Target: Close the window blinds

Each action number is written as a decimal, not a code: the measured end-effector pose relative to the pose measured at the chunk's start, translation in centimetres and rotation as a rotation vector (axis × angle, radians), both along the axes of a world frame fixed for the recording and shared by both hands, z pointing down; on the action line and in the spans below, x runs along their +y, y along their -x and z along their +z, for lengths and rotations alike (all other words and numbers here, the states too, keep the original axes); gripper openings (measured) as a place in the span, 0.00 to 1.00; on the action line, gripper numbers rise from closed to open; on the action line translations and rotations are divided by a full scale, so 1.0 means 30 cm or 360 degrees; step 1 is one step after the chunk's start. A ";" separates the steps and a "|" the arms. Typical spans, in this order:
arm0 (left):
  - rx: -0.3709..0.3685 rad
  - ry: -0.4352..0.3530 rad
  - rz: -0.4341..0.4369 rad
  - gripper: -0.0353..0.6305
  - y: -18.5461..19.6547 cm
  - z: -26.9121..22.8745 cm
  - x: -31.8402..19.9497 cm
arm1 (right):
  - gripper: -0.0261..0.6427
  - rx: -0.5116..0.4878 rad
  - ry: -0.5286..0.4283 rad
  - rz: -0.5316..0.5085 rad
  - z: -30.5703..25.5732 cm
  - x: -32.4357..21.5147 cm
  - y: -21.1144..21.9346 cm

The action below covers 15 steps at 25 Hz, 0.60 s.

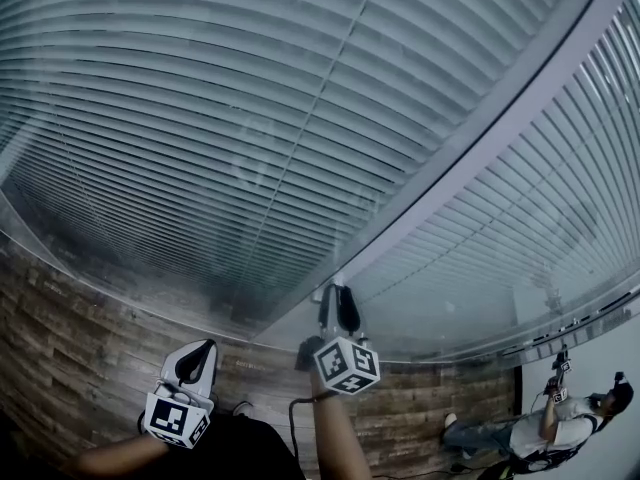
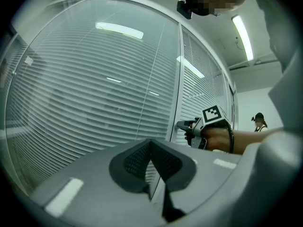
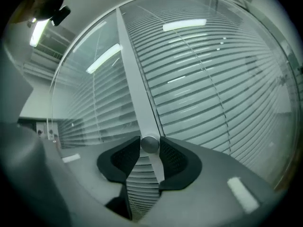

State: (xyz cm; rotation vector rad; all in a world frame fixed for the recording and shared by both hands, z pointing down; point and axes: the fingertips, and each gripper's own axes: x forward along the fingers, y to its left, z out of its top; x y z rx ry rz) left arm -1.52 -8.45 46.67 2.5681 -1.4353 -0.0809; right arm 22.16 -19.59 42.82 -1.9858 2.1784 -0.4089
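Note:
Grey slatted blinds (image 1: 200, 118) hang behind a glass wall, with a second panel (image 1: 560, 198) to the right of a pale upright frame (image 1: 480, 138). A small round metal knob (image 3: 150, 142) sticks out of that frame. My right gripper (image 3: 150, 145) has both pads pressed on the knob, and it reaches up to the frame (image 1: 338, 300) in the head view. My left gripper (image 2: 150, 142) is shut on nothing and hangs lower left (image 1: 195, 360), away from the glass. The left gripper view shows the right gripper (image 2: 182, 125) at the frame.
Wood-patterned floor (image 1: 60, 348) runs along the foot of the glass wall. A person (image 1: 560, 423) stands at the far right, holding devices. Ceiling lights (image 2: 119, 30) reflect in the glass.

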 end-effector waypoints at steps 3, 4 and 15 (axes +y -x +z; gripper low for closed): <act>-0.0010 -0.0020 -0.0005 0.06 -0.001 0.006 0.004 | 0.24 0.0239 -0.0059 0.0008 -0.003 0.087 0.026; -0.0013 -0.0027 -0.0009 0.06 -0.004 0.010 0.006 | 0.21 0.0320 -0.0096 0.0002 -0.005 0.127 0.039; -0.0017 -0.0078 0.0067 0.06 -0.031 -0.039 0.028 | 0.04 0.0587 -0.0107 -0.0109 -0.001 0.412 0.232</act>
